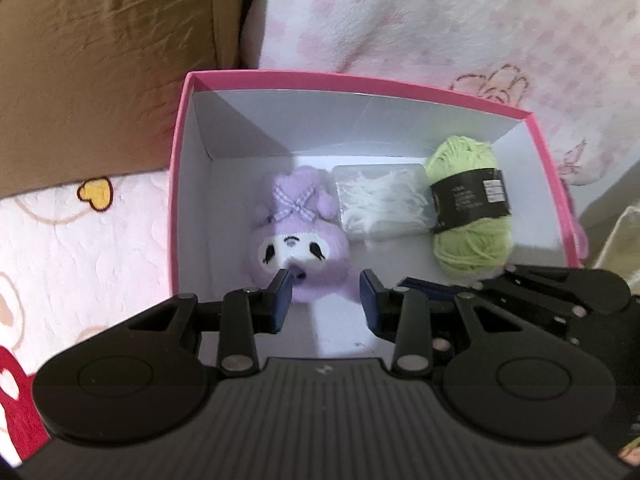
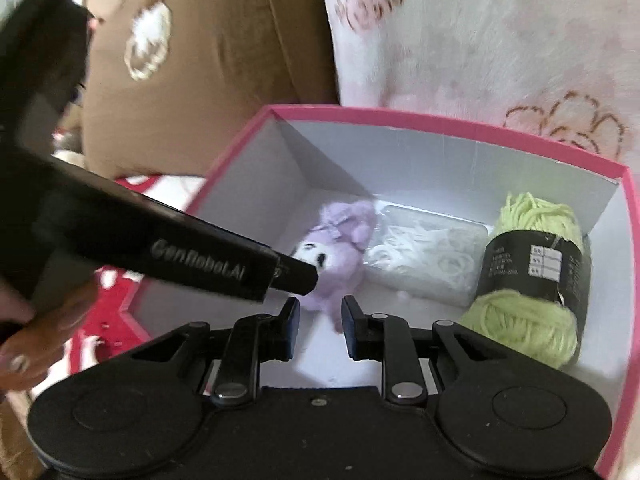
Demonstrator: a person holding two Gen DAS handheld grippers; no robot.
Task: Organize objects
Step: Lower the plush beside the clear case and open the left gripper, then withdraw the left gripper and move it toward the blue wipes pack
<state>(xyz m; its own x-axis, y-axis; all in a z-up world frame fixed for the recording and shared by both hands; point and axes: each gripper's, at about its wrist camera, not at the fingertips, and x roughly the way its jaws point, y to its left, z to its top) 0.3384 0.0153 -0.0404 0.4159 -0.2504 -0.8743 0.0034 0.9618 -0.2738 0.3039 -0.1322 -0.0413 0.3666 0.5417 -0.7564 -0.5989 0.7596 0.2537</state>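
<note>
A pink box (image 1: pixel 360 80) (image 2: pixel 440 118) with a white inside stands open on the bedding. On its floor lie a purple plush (image 1: pixel 296 232) (image 2: pixel 340 248), a clear packet of white strips (image 1: pixel 380 200) (image 2: pixel 424 260) and a green yarn ball (image 1: pixel 468 216) (image 2: pixel 536 280) with a black label. My left gripper (image 1: pixel 324 300) (image 2: pixel 300 276) reaches into the box and is shut on the plush's lower body. My right gripper (image 2: pixel 320 320) hovers over the near part of the box, shut, with nothing between its fingers. Its black linkage (image 1: pixel 540 292) shows beside the yarn.
A brown cushion (image 1: pixel 100 60) (image 2: pixel 208 60) leans behind the box's left corner. A pink-and-white fleece blanket (image 1: pixel 440 20) (image 2: pixel 480 40) rises behind the box. Patterned bedding (image 1: pixel 80 240) lies to the left. A person's hand (image 2: pixel 40 340) holds the left gripper.
</note>
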